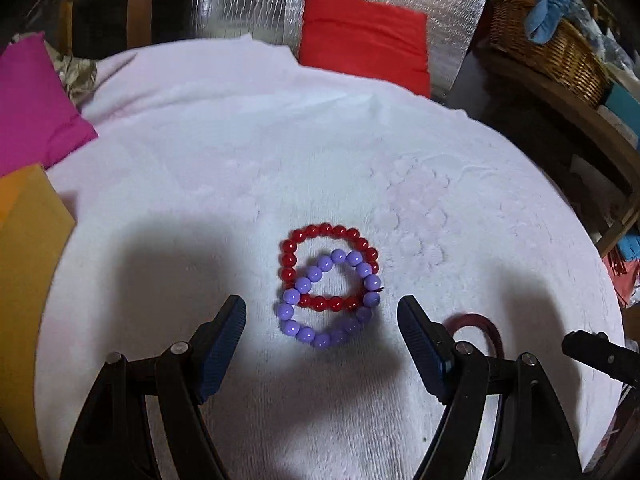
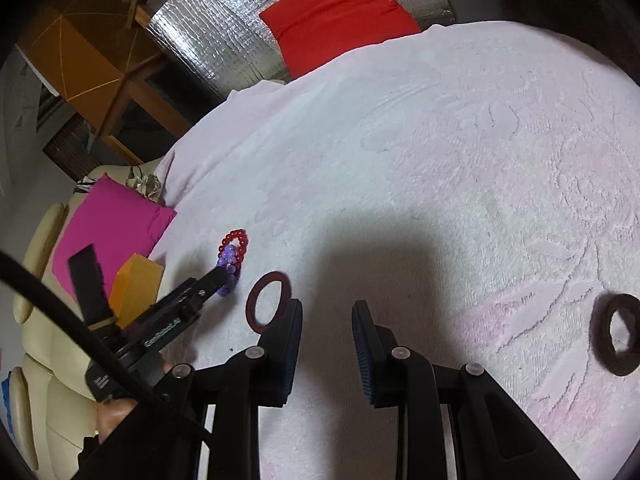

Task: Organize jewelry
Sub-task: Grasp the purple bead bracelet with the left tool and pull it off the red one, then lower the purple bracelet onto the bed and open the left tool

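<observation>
Surface: tabletop covered by a pale pink textured terry cloth (image 1: 320, 140). No tray, box or stand for jewelry visible in either view, so the destination is unknown.

Items on the cloth:
- Red translucent bead bracelet (image 1: 296, 240) and lilac opaque bead bracelet (image 1: 304, 334), overlapping; the lilac one crosses over the red one's near side. Both lie flat, directly ahead of the left tool (image 1: 322, 312).
- Dark red flat ring-shaped bangle (image 2: 267, 299), just beside the bead pair, touching or nearly touching the left finger of the right tool (image 2: 326, 312).
- Dark brown fuzzy hair-tie-like loop (image 2: 616, 334), well apart, toward the right edge.

Left tool: jaws wide open, empty, tips bracketing the bead pair without contact that I can see.
Right tool: jaws moderately open, empty, over bare cloth.

Judgement: the task looks early. The two bead bracelets remain tangled, all four pieces are loose and scattered, nothing grouped. Likely step in hand is separating the bead bracelets.
</observation>
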### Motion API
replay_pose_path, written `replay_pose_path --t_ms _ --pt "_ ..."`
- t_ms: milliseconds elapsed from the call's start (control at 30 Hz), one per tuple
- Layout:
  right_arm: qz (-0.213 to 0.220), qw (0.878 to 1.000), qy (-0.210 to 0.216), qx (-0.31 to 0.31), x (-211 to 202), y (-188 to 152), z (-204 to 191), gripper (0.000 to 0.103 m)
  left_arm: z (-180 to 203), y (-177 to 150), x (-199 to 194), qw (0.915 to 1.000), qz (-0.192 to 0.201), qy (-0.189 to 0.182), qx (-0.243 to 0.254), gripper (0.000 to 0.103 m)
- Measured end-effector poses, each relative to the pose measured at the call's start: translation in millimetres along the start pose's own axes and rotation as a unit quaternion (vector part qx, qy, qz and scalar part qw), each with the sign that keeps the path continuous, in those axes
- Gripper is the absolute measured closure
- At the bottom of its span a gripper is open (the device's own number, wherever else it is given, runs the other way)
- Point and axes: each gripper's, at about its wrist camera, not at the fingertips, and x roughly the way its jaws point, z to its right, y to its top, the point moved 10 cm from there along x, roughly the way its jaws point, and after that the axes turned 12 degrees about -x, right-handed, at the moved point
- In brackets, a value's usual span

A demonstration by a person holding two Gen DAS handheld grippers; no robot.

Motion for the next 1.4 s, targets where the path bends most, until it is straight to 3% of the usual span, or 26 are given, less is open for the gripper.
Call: replay_pose_path --t_ms 100,167,200,233,467,767,1133,1267,1400 --pt "0.0 1.0 -0.001 -0.001 2 1 -1 0.075 0 -1 4 0.9999 -0.005 -0.008 -0.005 0.025" --pt "0.001 1.0 -0.001 -0.003 4 2 -3 0.075 2 -3 5 0.9999 -0.008 -0.013 -0.002 0.046" --pt "0.002 1.0 0.0 -0.004 5 2 -4 0.075 2 -5 6 0.9998 -0.014 -0.015 -0.002 0.069" --pt "0.003 1.0 0.0 -0.004 6 3 -6 0.075 0 -6 7 0.9997 -0.019 -0.016 -0.004 0.083" --pt "0.003 1.0 0.001 -0.021 14 3 -19 0.075 0 -2 -17 0.9991 -0.001 -0.041 -0.009 0.084" --pt "0.001 0.999 -0.007 -0.051 31 3 -38 0.075 -8 -5 -35 0.9992 -0.003 -0.041 0.006 0.084" --pt "-0.005 0.99 -0.078 -0.12 57 -1 -49 0.074 -18 -15 -37 0.9994 -0.017 -0.025 0.018 0.084" --pt "0.004 0.979 -0.118 -0.165 61 -3 -52 0.092 -16 -21 -33 0.9992 -0.024 -0.011 0.031 0.084" --pt "0.007 0.976 -0.125 -0.177 58 -2 -51 0.095 -17 -25 -29 0.9988 -0.03 0.004 0.038 0.084"
